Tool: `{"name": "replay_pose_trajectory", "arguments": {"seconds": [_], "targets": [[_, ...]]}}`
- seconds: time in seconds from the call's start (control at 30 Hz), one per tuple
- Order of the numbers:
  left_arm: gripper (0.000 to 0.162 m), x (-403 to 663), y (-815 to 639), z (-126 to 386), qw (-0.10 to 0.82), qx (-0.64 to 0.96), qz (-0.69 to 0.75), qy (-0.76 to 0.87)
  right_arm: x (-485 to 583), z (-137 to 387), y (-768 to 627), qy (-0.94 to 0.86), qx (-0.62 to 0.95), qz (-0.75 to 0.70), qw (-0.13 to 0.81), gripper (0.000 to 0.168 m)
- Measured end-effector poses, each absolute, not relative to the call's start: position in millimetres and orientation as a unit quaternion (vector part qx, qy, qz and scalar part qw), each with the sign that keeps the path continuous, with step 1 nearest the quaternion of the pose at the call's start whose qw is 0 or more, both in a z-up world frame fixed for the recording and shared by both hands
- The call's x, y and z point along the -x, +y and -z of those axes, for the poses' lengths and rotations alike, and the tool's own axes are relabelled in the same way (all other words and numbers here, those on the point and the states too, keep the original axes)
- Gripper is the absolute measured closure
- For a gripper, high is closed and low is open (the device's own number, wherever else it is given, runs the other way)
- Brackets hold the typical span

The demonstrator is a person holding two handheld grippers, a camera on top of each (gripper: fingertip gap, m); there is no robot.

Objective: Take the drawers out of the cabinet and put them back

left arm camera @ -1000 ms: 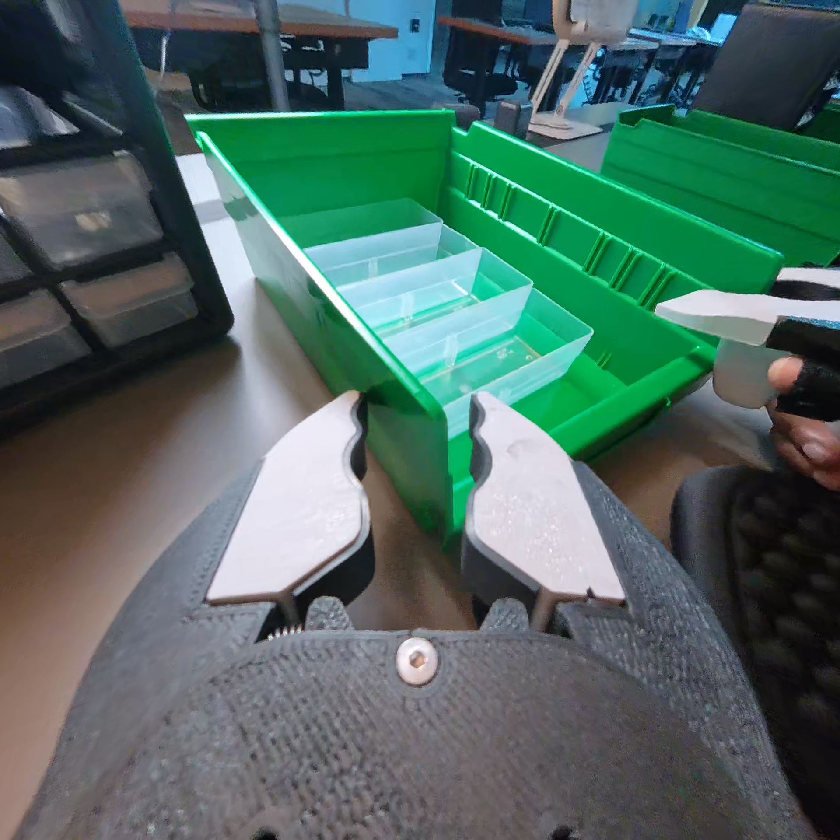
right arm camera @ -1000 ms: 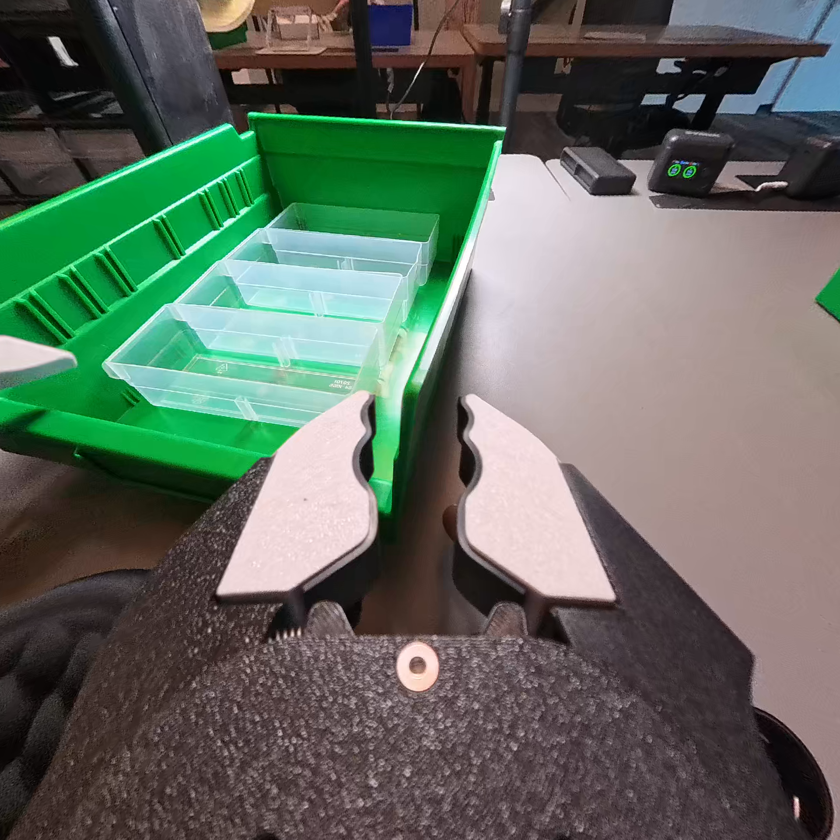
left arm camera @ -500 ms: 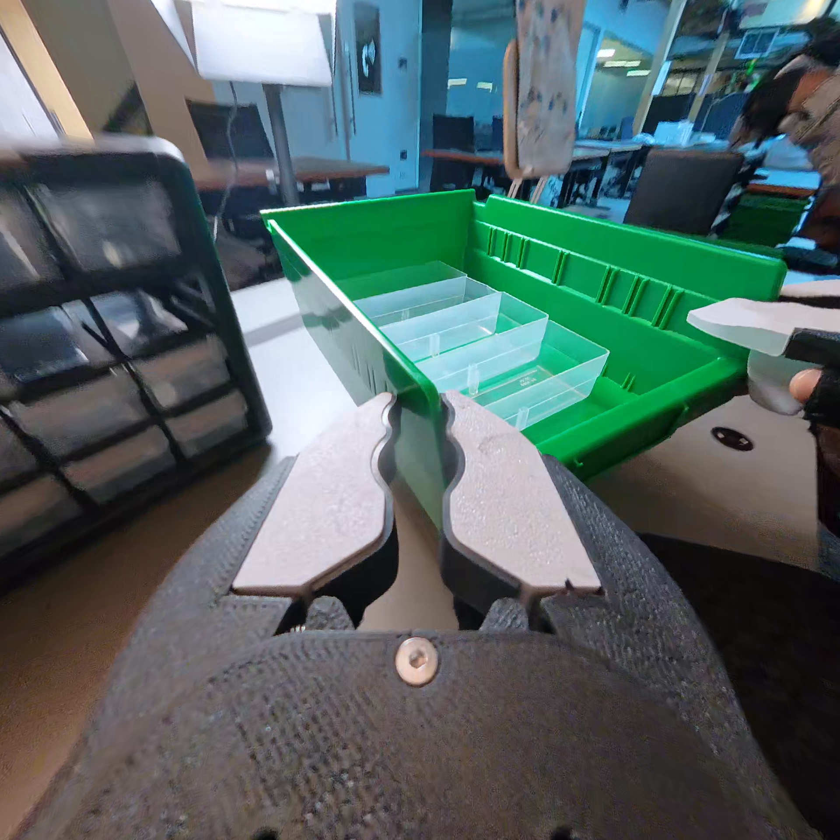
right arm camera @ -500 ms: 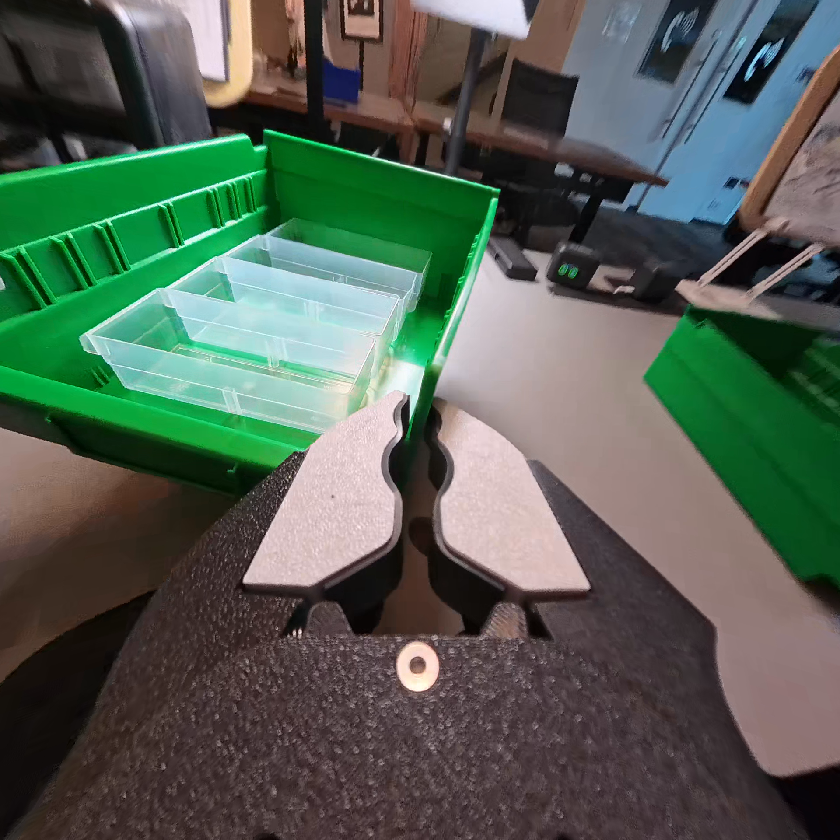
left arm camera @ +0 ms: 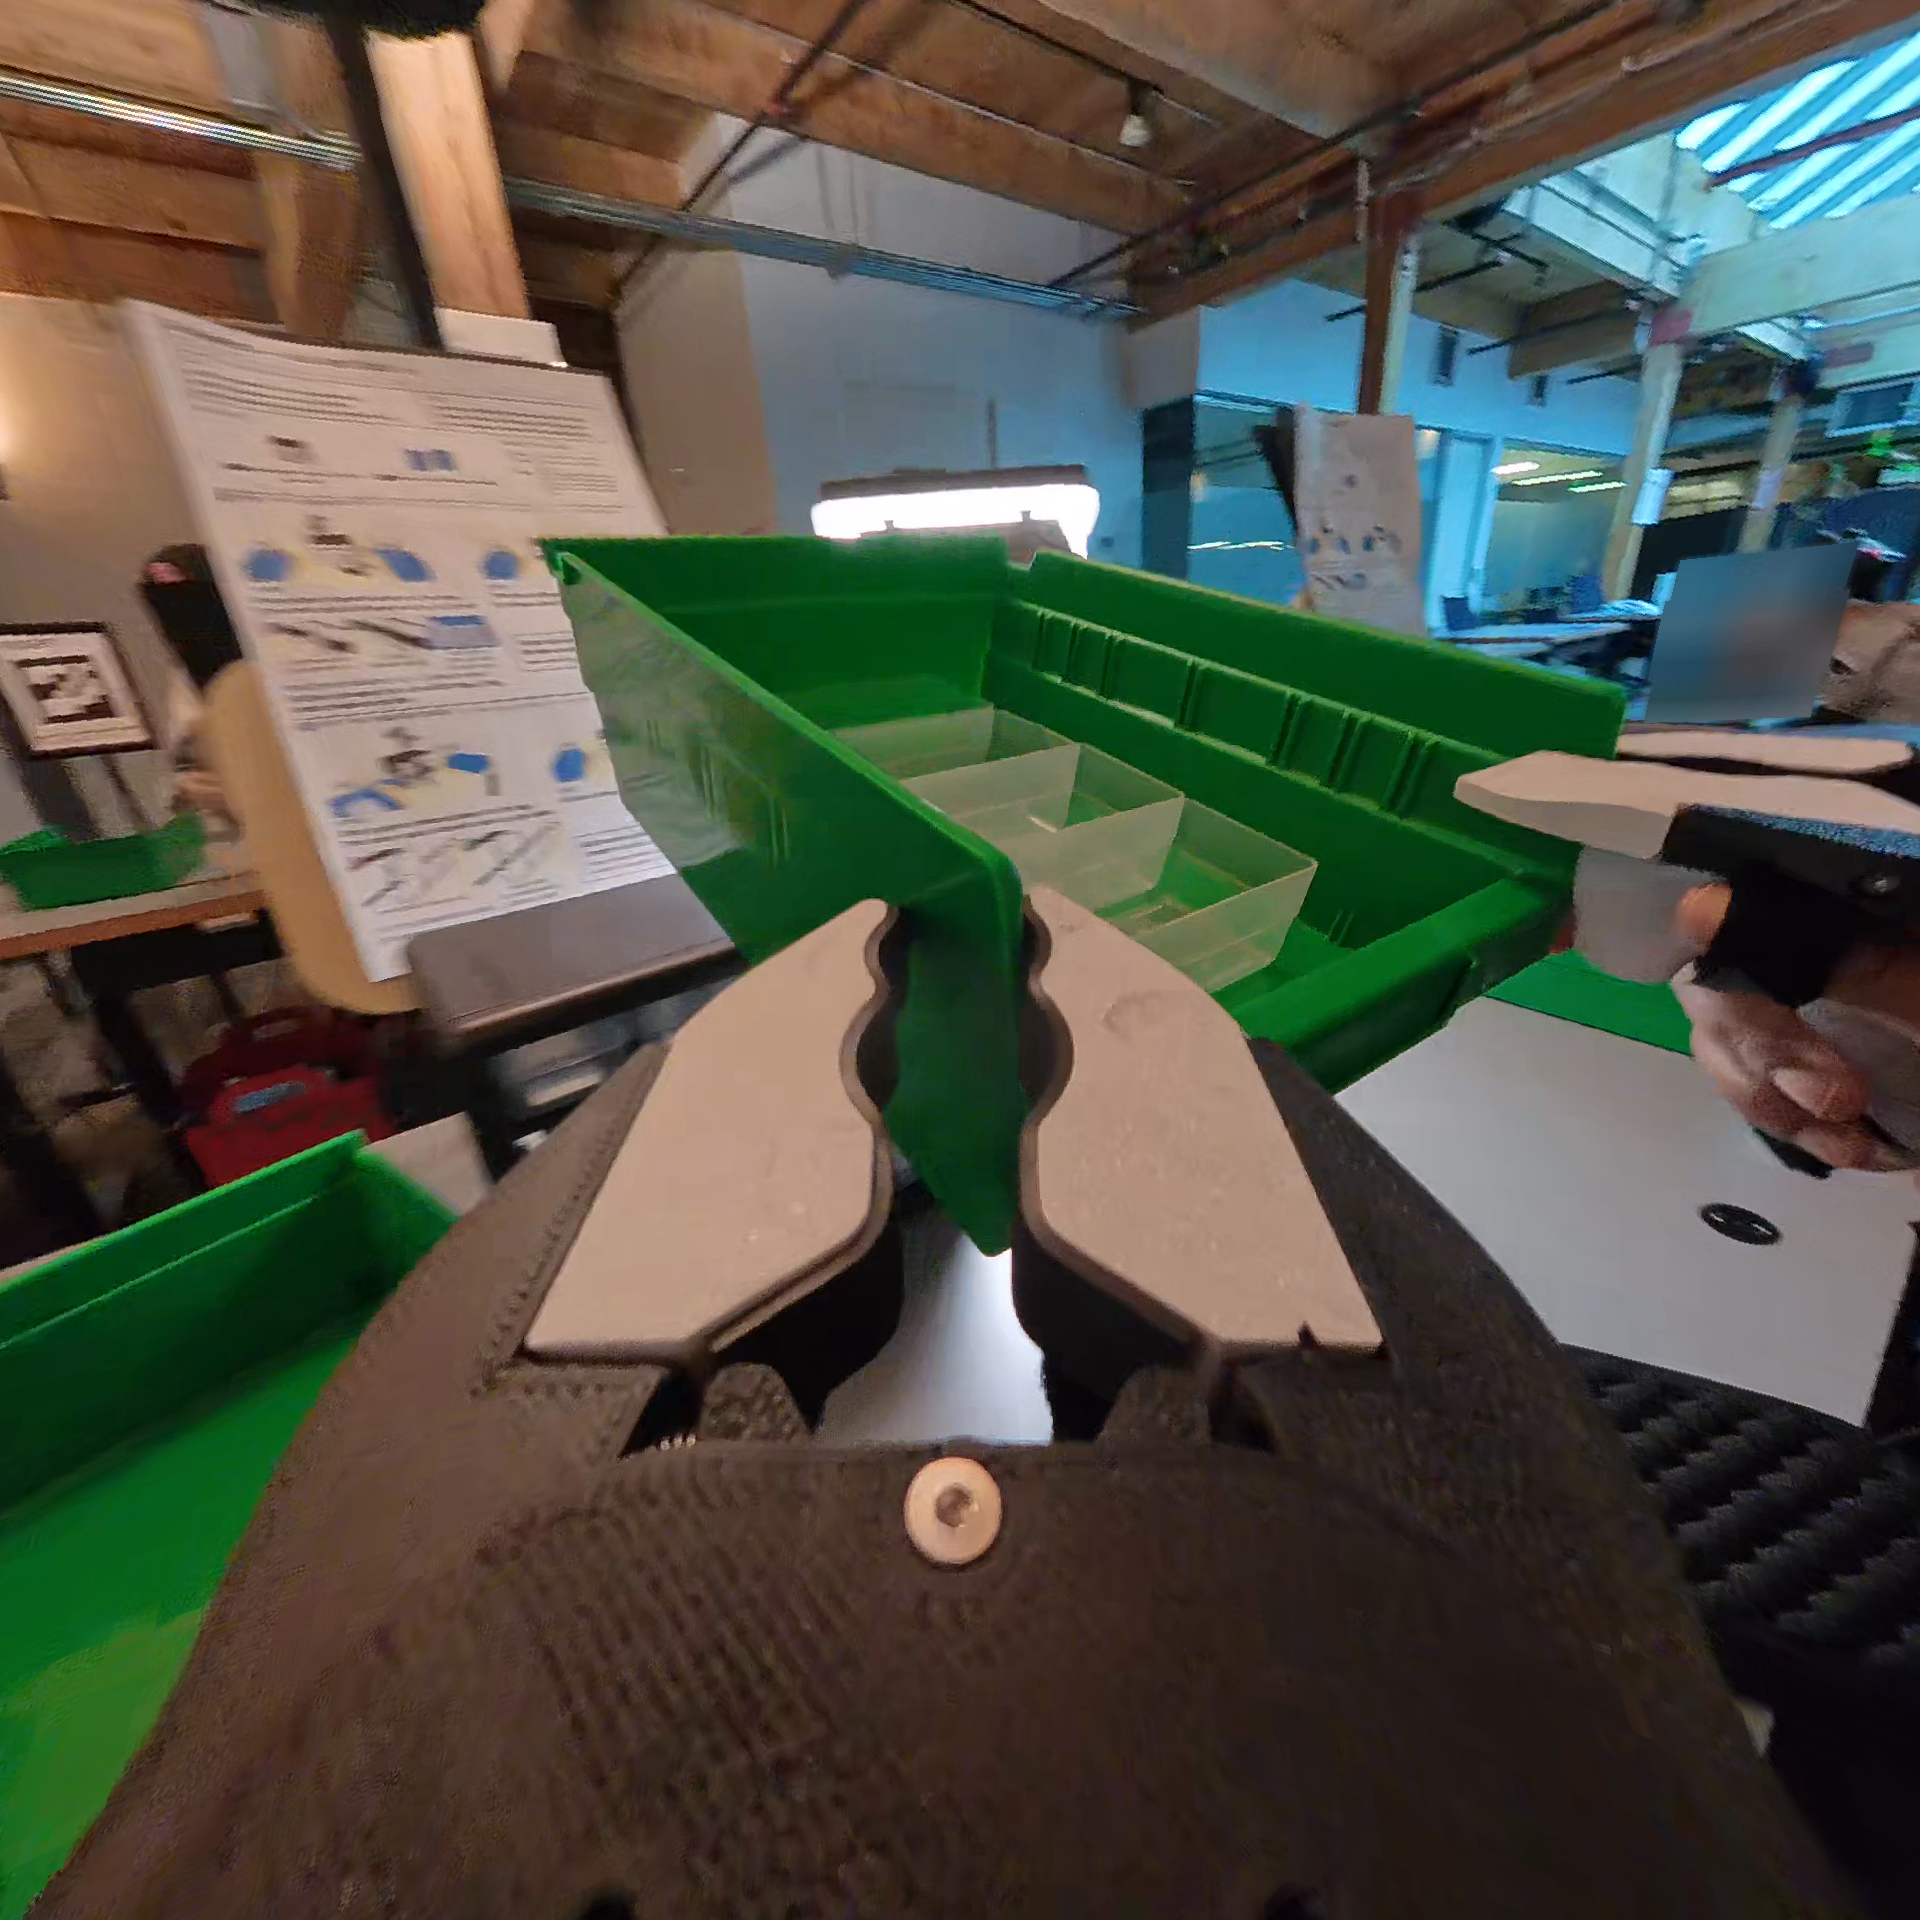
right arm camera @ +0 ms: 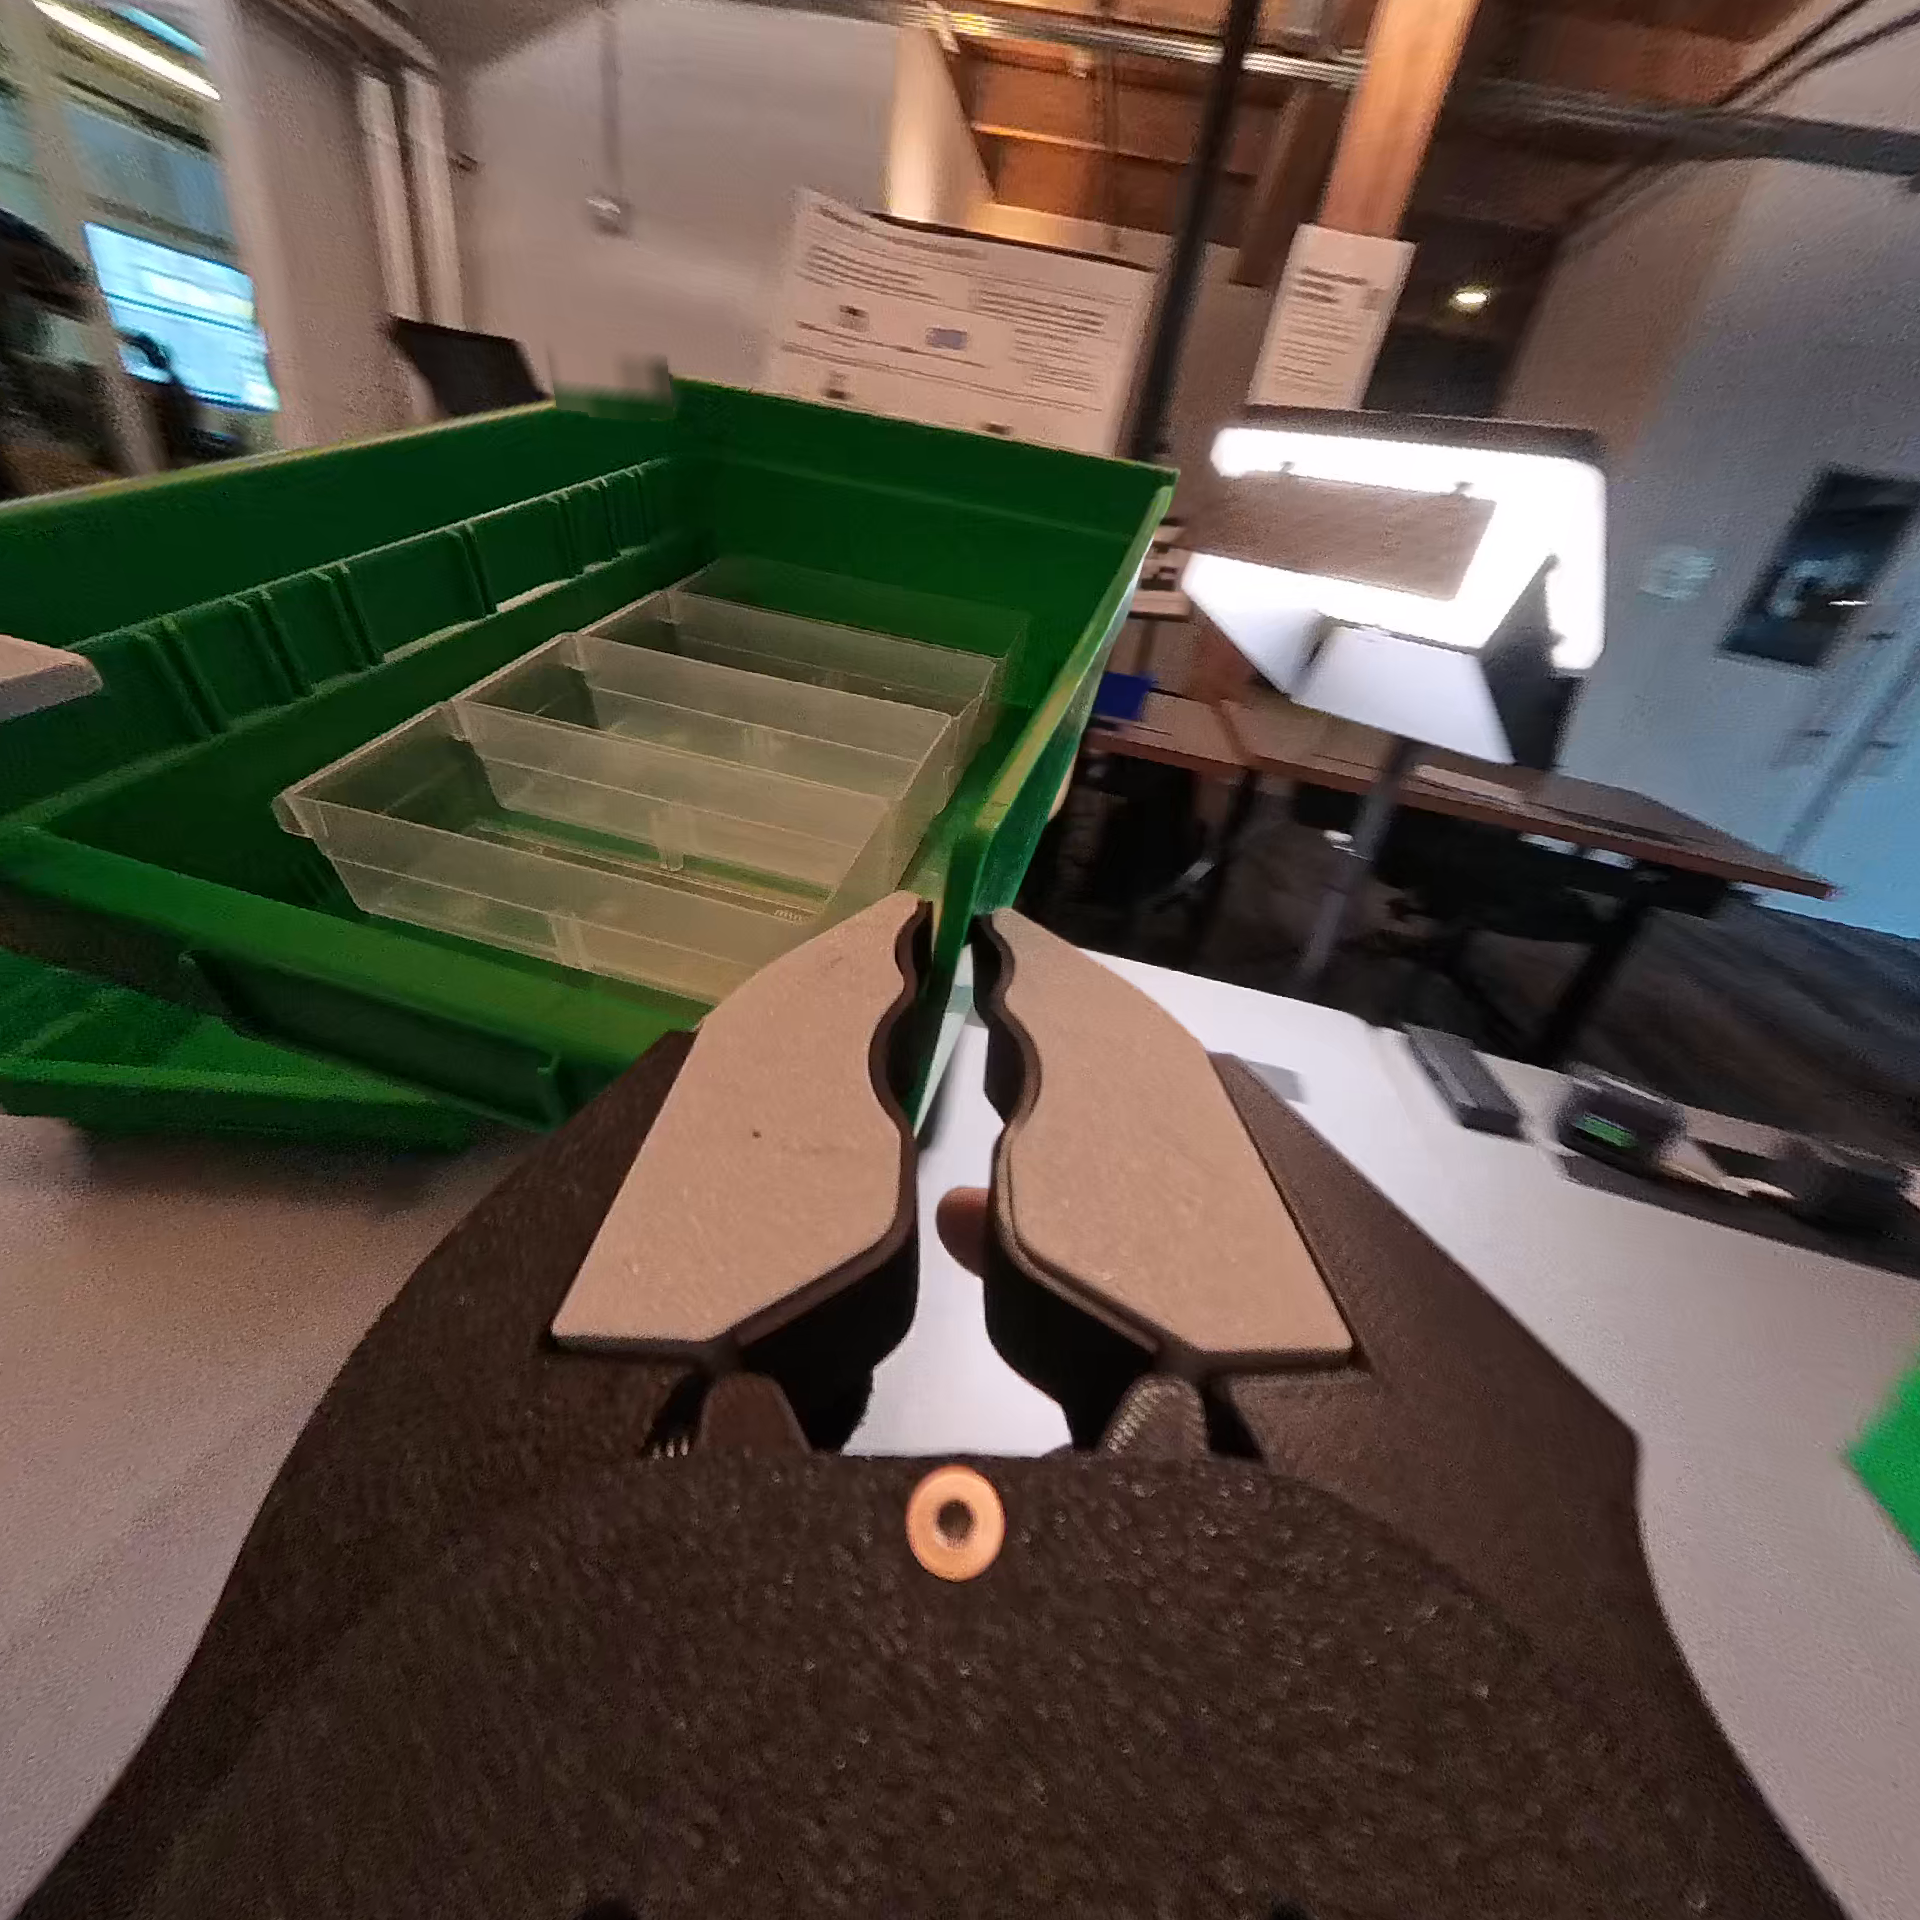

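Observation:
A green bin [left arm camera: 790, 748] holds several clear plastic drawers [left arm camera: 1091, 831] in a row and hangs in the air, tilted, above the table. My left gripper [left arm camera: 961, 914] is shut on the near end of the bin's left wall. My right gripper [right arm camera: 951, 920] is shut on the near end of the bin's [right arm camera: 312, 551] right wall, with the drawers [right arm camera: 665, 769] just left of it. The right gripper [left arm camera: 1662, 821] also shows at the right of the left wrist view, with a hand under it. The cabinet is out of view.
A second green bin [left arm camera: 156, 1403] sits low at the left. The pale table [left arm camera: 1558, 1195] lies below, with dark devices [right arm camera: 1621, 1132] on it at the right. A poster board [left arm camera: 416, 623] and a lit lamp panel [right arm camera: 1403, 582] stand behind.
Both grippers closed on the bin's side walls and raised it off the table with the drawers inside. The views tipped upward and the cabinet left the left wrist view.

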State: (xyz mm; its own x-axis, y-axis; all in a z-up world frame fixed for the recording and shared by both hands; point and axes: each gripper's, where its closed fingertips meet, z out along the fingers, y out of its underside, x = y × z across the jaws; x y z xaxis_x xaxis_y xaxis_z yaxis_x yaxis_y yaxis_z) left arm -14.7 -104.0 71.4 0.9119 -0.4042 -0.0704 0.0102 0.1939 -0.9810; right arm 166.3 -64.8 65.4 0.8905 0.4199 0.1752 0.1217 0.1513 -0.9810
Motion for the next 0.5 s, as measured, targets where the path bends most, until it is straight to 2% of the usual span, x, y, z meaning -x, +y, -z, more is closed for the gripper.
{"name": "replay_pose_trajectory", "arguments": {"seconds": [0.27, 0.5], "targets": [[0.143, 175.2, -160.3, -72.9, 0.772, 0.635, 0.024, 0.029, 20.0, -49.6, -62.7, -0.318, 0.615, -0.257, 0.674, 0.16], [0.145, 294.0, -216.2, -38.5, 0.75, 0.654, -0.085, -0.055, 164.0, -0.4, -91.1, -0.405, 0.587, -0.314, 0.626, 0.159]]}}
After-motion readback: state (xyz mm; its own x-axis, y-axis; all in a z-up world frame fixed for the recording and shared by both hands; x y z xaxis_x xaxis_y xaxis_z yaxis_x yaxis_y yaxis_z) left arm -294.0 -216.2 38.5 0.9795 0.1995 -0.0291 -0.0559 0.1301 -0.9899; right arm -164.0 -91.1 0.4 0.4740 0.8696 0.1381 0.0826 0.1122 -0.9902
